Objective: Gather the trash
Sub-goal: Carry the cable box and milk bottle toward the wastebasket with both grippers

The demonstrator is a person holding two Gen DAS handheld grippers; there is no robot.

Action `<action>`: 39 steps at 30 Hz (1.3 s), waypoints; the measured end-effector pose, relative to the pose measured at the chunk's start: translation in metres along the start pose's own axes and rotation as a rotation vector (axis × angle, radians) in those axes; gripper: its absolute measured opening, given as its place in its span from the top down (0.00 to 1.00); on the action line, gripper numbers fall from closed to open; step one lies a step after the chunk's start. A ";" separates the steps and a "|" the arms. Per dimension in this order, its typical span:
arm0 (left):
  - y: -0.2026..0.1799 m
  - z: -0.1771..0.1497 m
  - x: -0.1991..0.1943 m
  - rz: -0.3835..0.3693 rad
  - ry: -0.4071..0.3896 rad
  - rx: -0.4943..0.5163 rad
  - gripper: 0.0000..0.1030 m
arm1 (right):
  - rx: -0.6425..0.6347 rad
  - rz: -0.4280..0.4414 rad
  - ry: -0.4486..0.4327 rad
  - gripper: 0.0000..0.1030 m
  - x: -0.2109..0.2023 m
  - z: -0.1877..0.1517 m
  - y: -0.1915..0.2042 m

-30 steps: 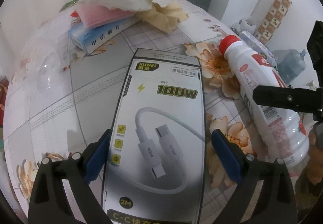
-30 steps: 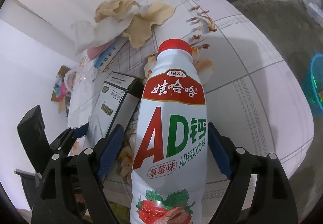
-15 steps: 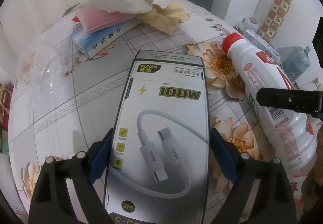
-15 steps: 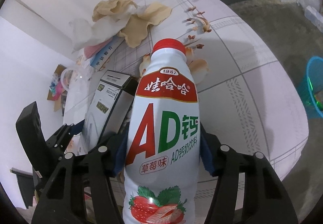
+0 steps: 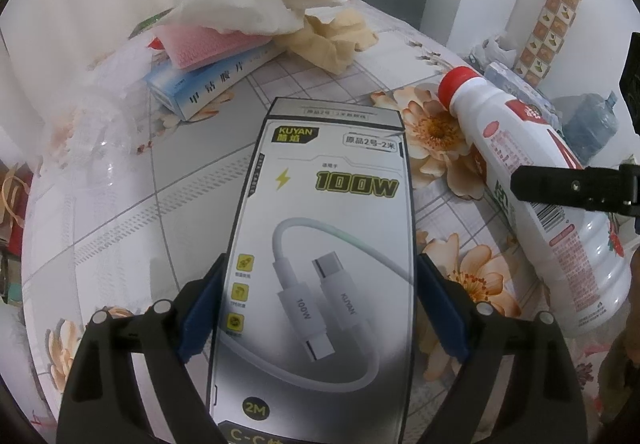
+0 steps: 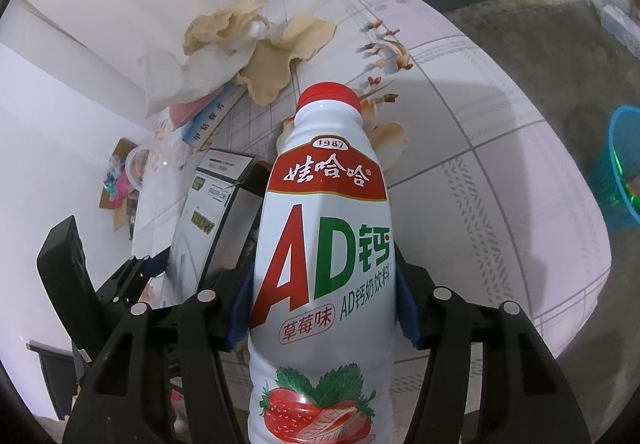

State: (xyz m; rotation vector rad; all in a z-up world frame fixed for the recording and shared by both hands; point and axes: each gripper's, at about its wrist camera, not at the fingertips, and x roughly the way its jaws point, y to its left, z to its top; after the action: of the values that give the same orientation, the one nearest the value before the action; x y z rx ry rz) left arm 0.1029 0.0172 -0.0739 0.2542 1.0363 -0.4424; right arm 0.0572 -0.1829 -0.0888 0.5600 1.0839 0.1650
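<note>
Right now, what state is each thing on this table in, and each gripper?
Bottle: capped, clamped in right gripper.
Cable box: closed, lying flat, pinched by left gripper.
Blue box: flat, under pink pad.
Tissue: crumpled.
Brown paper: crumpled.
Right gripper: jaws just closed on bottle.
Left gripper: jaws just closed on cable box.

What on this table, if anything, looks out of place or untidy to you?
At the table's far end, crumpled white tissue and brown paper lie heaped over a pink pad and a blue box. No spill or damage is visible.
</note>
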 end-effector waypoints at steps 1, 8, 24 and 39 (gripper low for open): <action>0.000 0.000 -0.001 0.000 -0.001 0.001 0.16 | 0.000 0.000 0.000 0.47 0.000 0.000 0.000; -0.002 0.000 -0.005 -0.005 -0.015 0.000 0.16 | 0.005 0.002 -0.006 0.47 -0.003 0.000 -0.001; -0.006 -0.003 -0.020 -0.002 -0.045 0.001 0.18 | 0.002 0.020 -0.024 0.47 -0.015 -0.004 0.000; -0.010 -0.007 -0.041 -0.022 -0.082 -0.012 0.21 | -0.003 0.044 -0.062 0.47 -0.033 -0.011 0.001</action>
State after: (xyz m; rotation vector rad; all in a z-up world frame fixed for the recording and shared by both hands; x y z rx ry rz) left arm 0.0751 0.0203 -0.0417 0.2125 0.9622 -0.4627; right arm 0.0316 -0.1916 -0.0661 0.5829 1.0110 0.1868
